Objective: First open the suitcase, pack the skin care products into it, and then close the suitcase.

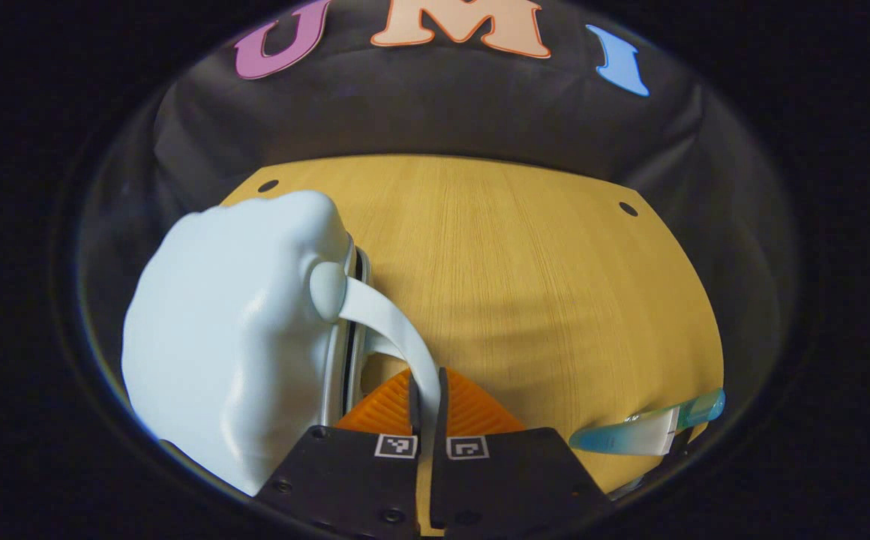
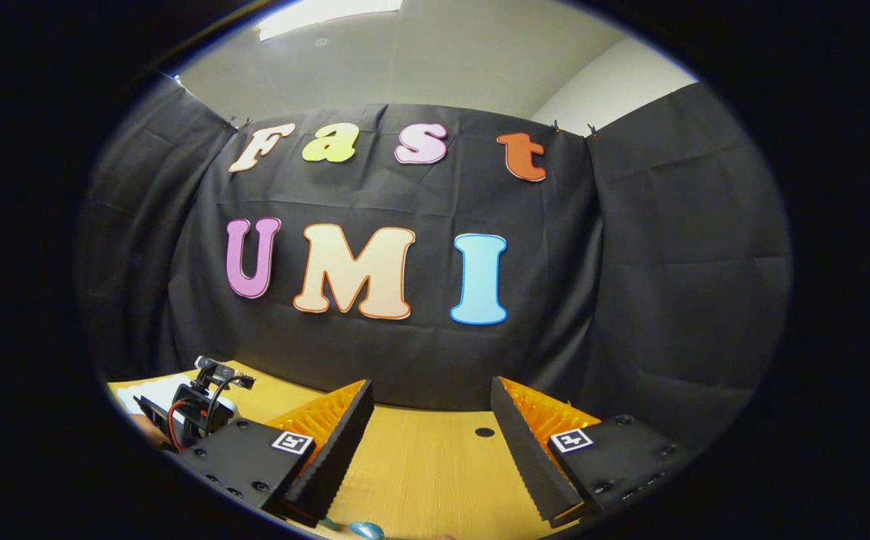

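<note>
A: In the left gripper view we see a pale blue, glossy hard-shell suitcase (image 1: 232,337) on the wooden surface (image 1: 540,285); our left hand-held gripper (image 1: 427,409) is clamped on its strap handle (image 1: 394,330), the case just left of the fingers.

B: And a blue-tinted tube (image 1: 649,431) lies near, at lower right.

A: In the right gripper view, our right hand-held gripper (image 2: 427,442) stands wide open above the surface (image 2: 420,465), holding nothing.

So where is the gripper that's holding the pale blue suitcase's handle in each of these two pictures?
Left gripper view: the left gripper sits bottom centre, shut on the suitcase handle.
Right gripper view: it is small, at lower left.
Shared landmark: the wooden table.
</note>
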Available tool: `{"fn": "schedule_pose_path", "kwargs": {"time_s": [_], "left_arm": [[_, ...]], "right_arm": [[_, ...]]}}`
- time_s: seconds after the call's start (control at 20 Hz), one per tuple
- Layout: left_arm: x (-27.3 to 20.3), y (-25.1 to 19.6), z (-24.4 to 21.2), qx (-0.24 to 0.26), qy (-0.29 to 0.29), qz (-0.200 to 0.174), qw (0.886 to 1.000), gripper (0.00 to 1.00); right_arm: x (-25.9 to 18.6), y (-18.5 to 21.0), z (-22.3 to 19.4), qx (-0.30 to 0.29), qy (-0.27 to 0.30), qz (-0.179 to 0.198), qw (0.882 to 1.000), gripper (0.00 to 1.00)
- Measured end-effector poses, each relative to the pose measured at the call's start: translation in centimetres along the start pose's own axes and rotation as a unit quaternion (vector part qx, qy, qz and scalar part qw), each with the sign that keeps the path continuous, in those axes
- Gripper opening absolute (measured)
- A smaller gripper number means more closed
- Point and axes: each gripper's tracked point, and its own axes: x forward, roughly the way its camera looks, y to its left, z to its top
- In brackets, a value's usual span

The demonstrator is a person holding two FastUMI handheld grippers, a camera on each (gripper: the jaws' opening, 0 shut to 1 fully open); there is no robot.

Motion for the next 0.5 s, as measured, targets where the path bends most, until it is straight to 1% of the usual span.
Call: {"fn": "schedule_pose_path", "kwargs": {"time_s": [0.05, 0.2, 0.25, 0.35, 0.4, 0.45, 0.5], "left_arm": [[-0.9, -0.2, 0.5, 0.004, -0.008, -0.007, 1.000, 0.00], [-3.1, -0.2, 1.8, -0.017, -0.013, -0.035, 0.999, 0.00], [-4.1, -0.1, 2.7, -0.019, -0.021, -0.039, 0.999, 0.00], [-5.9, 0.4, 4.1, -0.012, -0.042, -0.034, 0.998, 0.00], [-6.5, 0.8, 4.6, -0.010, -0.050, -0.032, 0.998, 0.03], [-7.3, 1.2, 5.4, -0.013, -0.058, -0.034, 0.998, 0.00], [-8.0, 1.8, 6.0, -0.022, -0.063, -0.038, 0.997, 0.00]], "right_arm": [[0.1, 0.2, 0.1, 0.002, -0.002, 0.003, 1.000, 0.99], [0.6, 0.9, -0.4, 0.014, 0.000, 0.015, 1.000, 1.00], [0.8, 1.3, -0.5, 0.020, 0.001, 0.019, 1.000, 1.00], [1.1, 2.1, -0.4, 0.030, 0.000, 0.027, 0.999, 1.00], [1.3, 2.5, -0.3, 0.034, -0.002, 0.031, 0.999, 0.99], [1.4, 2.9, -0.1, 0.038, -0.004, 0.035, 0.999, 1.00], [1.4, 3.4, -0.1, 0.040, -0.006, 0.037, 0.998, 1.00]]}}
